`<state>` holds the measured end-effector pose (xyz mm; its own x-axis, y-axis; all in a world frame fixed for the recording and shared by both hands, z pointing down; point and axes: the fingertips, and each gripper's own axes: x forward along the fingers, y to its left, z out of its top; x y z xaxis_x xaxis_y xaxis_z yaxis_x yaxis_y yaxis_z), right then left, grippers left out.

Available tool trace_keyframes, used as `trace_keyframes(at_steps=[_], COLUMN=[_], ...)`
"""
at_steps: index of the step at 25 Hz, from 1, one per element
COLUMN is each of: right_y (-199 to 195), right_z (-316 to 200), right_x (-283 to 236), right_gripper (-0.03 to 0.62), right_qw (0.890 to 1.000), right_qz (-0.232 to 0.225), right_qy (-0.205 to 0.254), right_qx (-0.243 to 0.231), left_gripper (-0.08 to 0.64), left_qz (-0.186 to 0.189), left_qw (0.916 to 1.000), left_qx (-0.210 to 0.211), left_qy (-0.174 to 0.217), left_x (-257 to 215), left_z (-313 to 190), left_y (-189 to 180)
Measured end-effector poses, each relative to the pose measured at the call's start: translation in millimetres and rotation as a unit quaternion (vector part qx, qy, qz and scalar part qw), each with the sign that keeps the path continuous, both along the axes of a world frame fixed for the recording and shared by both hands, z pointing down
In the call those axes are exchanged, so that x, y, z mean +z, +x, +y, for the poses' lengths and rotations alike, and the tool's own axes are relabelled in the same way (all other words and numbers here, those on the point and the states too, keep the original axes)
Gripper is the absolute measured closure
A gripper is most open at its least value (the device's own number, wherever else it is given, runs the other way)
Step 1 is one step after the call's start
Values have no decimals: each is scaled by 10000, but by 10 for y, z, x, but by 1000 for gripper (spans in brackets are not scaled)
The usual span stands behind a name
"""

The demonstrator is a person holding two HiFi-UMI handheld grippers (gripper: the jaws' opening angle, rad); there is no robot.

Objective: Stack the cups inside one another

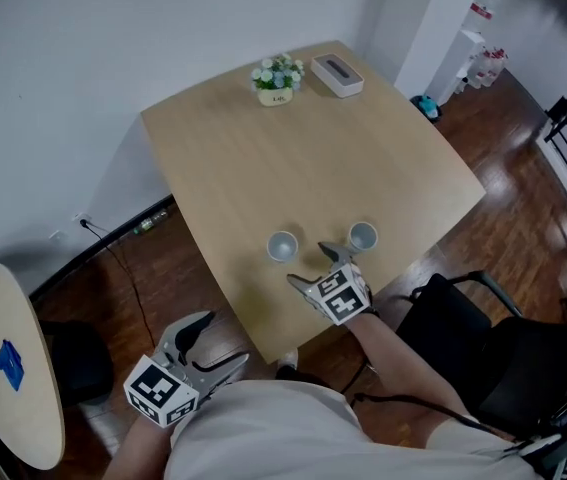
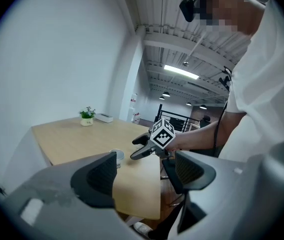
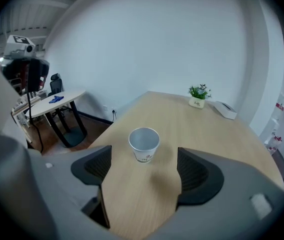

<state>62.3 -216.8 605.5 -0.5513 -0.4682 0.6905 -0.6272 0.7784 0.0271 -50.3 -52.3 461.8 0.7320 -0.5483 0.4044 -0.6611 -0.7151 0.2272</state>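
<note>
Prob. reach step: right gripper (image 1: 308,265), jaws apart w/ nothing held, faces one cup (image 3: 144,144), next needs closing round it; left gripper (image 1: 221,340) spread, idle.

Table (image 1: 253,158): pale wood grain. Left cup (image 1: 282,246), right cup (image 1: 362,236): whitish-grey. Left gripper (image 1: 225,339), right gripper (image 1: 306,265): grey, black-and-white square markers. Plant (image 1: 277,73), far edge: green, white pot. Floor (image 1: 153,268): dark reddish wood.

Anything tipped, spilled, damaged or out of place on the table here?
Nothing stands out. The left cup and right cup stand upright, apart, on the table; the plant and white box sit at its far end. No spill.
</note>
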Motion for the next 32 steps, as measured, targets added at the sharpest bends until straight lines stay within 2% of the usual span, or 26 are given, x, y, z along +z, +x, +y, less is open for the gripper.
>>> trace_keyframes(at_steps=[7, 12, 14, 19, 24, 28, 32], right_y=[-504, -591, -578, -584, -405, -98, 371], right_z=[-366, -519, -508, -435, -363, -369, -445], right_x=[410, 624, 619, 402, 29, -283, -497], right_gripper=[167, 170, 209, 215, 215, 216, 216], right_qw=[9999, 9998, 9997, 9999, 10000, 9996, 9983], right_qz=[151, 198, 215, 119, -27, -108, -90], right_qy=[-1, -40, -77, -72, 50, 198, 346], right_qx=[-73, 14, 52, -24, 0, 165, 466], left_gripper=[175, 175, 176, 175, 175, 175, 176], left_qz=[-213, -286, -287, -244, -121, -24, 92], left_qw=[9969, 9940, 9935, 9950, 9984, 9997, 9999], left_qx=[-740, -1035, -1080, -950, -541, -212, 89], left_qy=[-155, -187, -194, -213, -137, -116, -64], left_x=[13, 34, 39, 44, 48, 56, 24], left_z=[267, 373, 394, 328, 183, 42, -86], left_y=[-490, -652, -676, -649, -438, -205, 53])
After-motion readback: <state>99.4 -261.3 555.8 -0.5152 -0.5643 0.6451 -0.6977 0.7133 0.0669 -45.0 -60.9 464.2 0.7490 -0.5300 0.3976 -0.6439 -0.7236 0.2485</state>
